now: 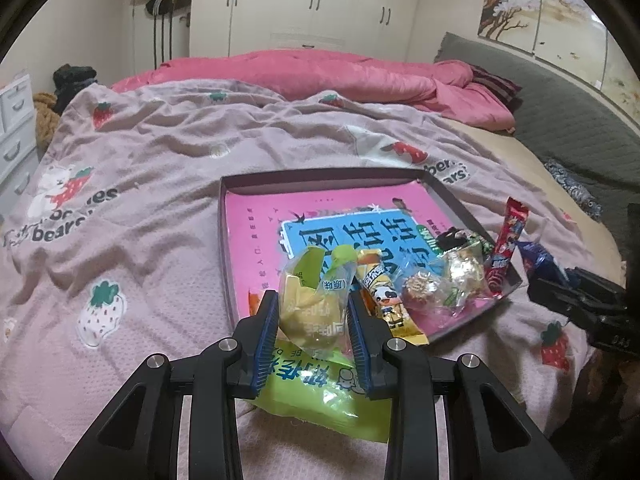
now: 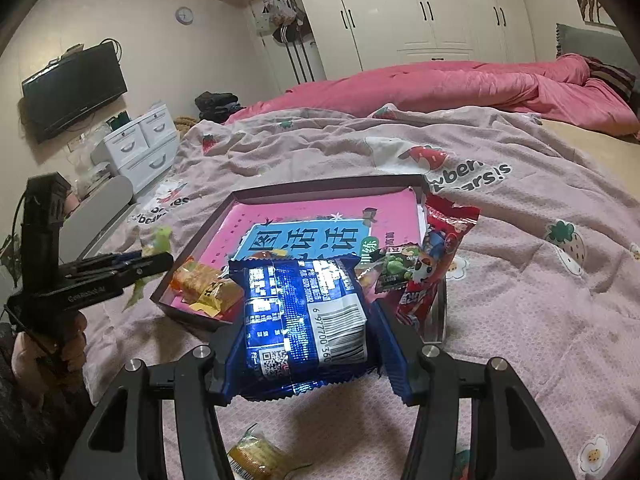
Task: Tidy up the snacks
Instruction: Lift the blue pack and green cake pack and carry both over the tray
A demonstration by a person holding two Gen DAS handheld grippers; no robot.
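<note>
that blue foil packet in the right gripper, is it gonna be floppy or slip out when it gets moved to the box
The blue foil packet looks puffy, so probably light and squashy rather than stiff. Its glossy wrapper may be slippery, though the right gripper clamps it on both sides. The crimped ends will likely flop.

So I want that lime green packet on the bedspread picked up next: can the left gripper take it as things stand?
Probably not yet: the left gripper is shut on a yellow-green snack bag. The lime green packet lies right beneath it, uncovered, so it needs only freed jaws.
</note>
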